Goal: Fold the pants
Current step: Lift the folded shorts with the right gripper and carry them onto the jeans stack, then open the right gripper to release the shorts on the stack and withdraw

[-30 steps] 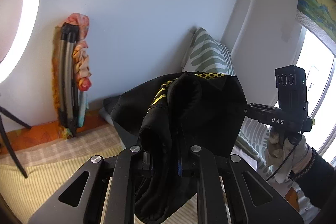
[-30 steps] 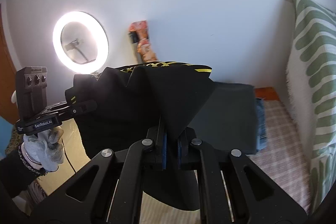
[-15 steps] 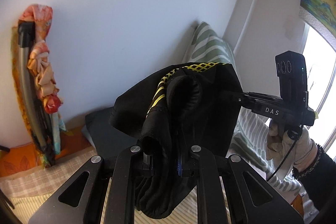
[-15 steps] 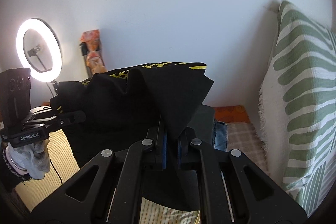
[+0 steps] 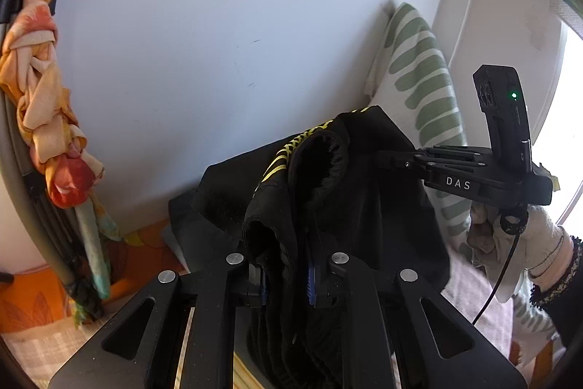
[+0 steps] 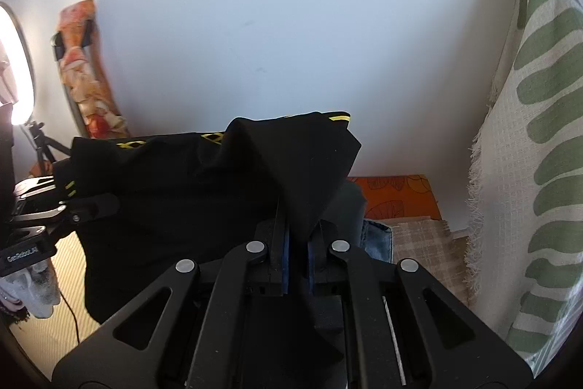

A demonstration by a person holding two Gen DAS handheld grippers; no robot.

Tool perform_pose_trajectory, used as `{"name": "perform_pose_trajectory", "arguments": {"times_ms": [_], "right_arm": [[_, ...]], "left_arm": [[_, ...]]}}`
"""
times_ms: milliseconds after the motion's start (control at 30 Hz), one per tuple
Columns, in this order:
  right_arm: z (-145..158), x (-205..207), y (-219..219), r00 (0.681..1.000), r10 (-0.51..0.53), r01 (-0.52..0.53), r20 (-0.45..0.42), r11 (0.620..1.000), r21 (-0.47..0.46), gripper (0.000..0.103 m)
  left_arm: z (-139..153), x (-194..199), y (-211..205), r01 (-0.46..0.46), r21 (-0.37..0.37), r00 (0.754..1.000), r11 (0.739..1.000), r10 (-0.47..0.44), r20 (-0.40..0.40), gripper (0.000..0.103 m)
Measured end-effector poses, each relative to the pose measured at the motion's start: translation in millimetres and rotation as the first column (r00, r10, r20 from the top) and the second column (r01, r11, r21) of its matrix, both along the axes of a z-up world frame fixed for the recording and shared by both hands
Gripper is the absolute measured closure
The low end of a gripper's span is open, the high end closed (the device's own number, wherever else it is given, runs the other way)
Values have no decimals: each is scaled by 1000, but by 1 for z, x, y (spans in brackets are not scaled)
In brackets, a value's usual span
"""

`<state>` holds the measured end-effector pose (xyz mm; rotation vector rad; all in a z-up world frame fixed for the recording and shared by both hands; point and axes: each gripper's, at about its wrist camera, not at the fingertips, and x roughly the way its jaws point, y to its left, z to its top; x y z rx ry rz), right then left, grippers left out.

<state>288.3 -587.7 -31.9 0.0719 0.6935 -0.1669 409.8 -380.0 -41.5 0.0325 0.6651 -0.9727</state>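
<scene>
A home bedroom: a green-striped white woven pillow [image 6: 539,148] leans against a plain pale wall [image 6: 291,24] above checked bedding [image 6: 422,243], with a glowing ring light on a tripod [image 6: 18,68] nearby.

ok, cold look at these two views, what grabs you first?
The black pants with yellow trim, held up off the bed between the left gripper and the right gripper, both clamped on the cloth. Then the green-striped pillow against the wall on the right, and the glowing ring light far left.
</scene>
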Motion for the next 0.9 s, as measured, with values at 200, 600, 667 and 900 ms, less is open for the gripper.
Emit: {"name": "perform_pose_trajectory", "arguments": {"times_ms": [200,600,667,900], "right_arm": [[-24,23,-19,998,-61,61,-33,998,-4,95],[-24,1,-48,979,-204,205,-24,977,57,44],[-17,-6,-49,977,-213,213,-14,974,73,43],[0,-40,-29,980,-200,198,12,977,83,41]], "left_arm": [[-18,17,-15,-88,116,996,989,83,46,81],[-11,29,15,-192,133,981,972,188,36,52],[-10,26,16,-188,138,982,972,185,37,51],[11,-8,37,-173,120,985,978,169,40,41]]}}
